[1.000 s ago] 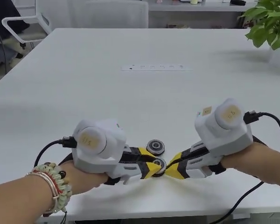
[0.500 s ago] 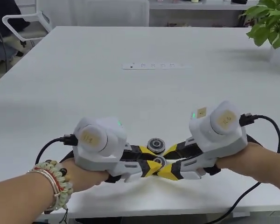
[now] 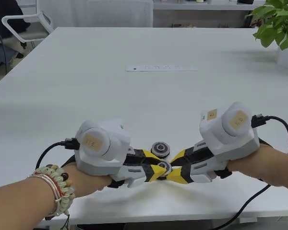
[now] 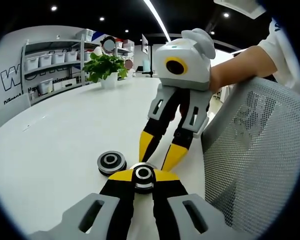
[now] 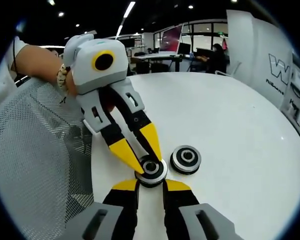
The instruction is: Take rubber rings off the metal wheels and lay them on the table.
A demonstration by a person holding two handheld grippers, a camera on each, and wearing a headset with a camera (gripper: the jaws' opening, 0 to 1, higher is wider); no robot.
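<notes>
both forearms low, converging. left gripper [image 3: 157, 168] jaws clamped across metal wheel [image 4: 143, 176]; right gripper [image 3: 170, 167] opposed tip-to-tip, jaws narrowly apart, grip unconfirmed.

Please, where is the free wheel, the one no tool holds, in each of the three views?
Head view: the free wheel lies low centre, just beyond the held wheel.
Left gripper view: free wheel lower left of centre.
Right gripper view: free wheel right of centre, low.
Shared landmark: the held wheel, next to it.
</notes>
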